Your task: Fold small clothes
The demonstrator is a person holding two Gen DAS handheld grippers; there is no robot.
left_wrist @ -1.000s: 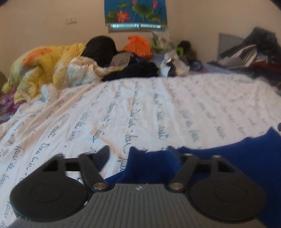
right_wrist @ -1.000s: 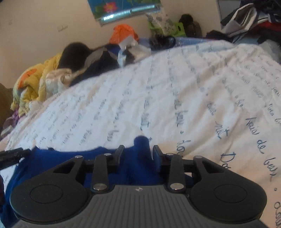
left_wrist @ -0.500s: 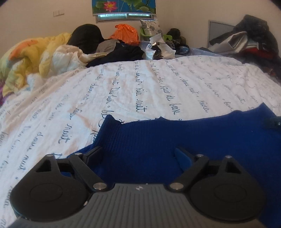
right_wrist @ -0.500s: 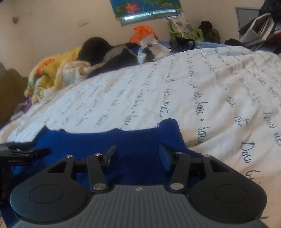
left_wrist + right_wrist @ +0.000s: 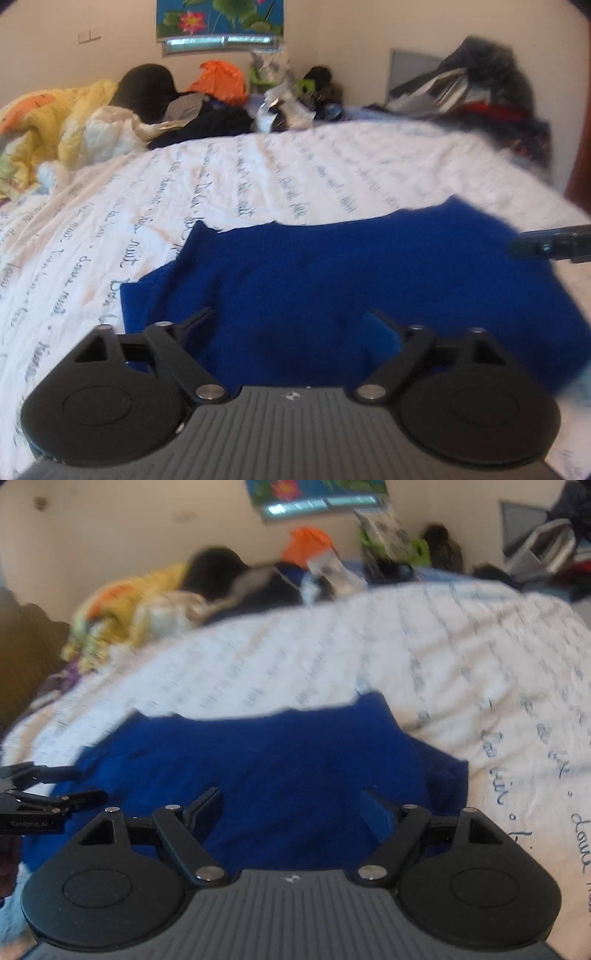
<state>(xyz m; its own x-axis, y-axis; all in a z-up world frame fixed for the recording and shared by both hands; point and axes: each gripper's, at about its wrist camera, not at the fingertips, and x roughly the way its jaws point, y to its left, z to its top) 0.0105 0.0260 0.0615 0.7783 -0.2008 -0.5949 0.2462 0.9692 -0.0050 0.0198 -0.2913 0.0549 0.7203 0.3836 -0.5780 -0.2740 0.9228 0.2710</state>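
Looking at a lived-in home bedroom: bed (image 5: 332, 173) wearing a white script-printed sheet, yellow quilt (image 5: 55, 125) bunching at its far left corner, loose clothes (image 5: 480, 96) piling along the far edge, lotus picture (image 5: 219, 16) hanging on the wall.

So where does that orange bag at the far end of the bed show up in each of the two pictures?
Left wrist view: the orange bag sits upper centre-left, just below the flower picture.
Right wrist view: the orange bag sits at the top, just right of centre, blurred.
Shared landmark: the flower picture on the wall directly above it.
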